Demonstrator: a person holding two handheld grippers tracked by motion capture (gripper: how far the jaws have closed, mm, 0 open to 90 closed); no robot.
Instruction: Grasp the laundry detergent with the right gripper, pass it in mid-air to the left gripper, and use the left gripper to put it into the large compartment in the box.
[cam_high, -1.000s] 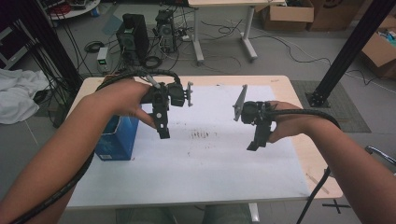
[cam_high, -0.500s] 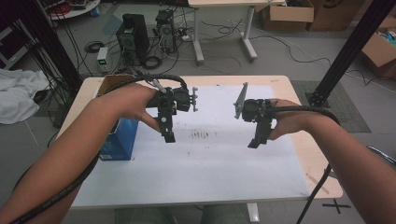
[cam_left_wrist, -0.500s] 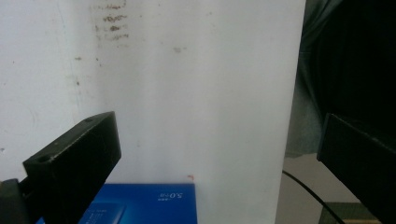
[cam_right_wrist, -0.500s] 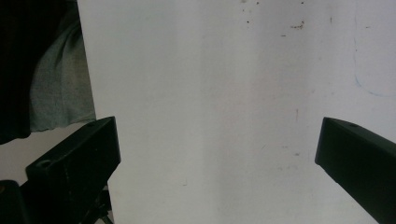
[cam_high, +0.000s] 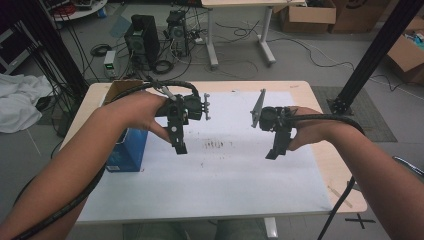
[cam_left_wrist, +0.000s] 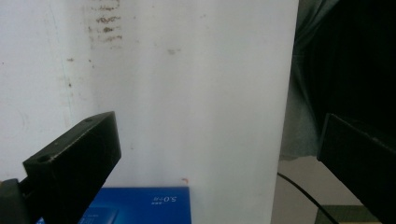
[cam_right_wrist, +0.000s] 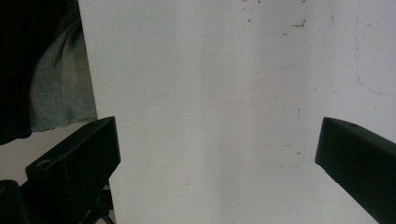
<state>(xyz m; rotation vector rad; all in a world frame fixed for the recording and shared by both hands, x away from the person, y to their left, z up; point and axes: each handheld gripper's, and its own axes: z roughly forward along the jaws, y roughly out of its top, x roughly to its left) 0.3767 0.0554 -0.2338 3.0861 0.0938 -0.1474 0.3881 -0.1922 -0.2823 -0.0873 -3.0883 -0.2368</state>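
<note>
Both empty: left gripper (cam_high: 180, 148) wide apart just right of the blue box (cam_high: 125, 150), right gripper (cam_high: 271, 154) wide too, farther right.

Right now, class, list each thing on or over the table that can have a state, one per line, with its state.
Left claw: open, holding nothing, above the sheet.
Right claw: open, holding nothing, above the sheet.
Blue box: upright at the table's left edge, apart from both claws; open or closed cannot be told.
White sheet: flat on the table, smudged with dark marks near the middle.
</note>
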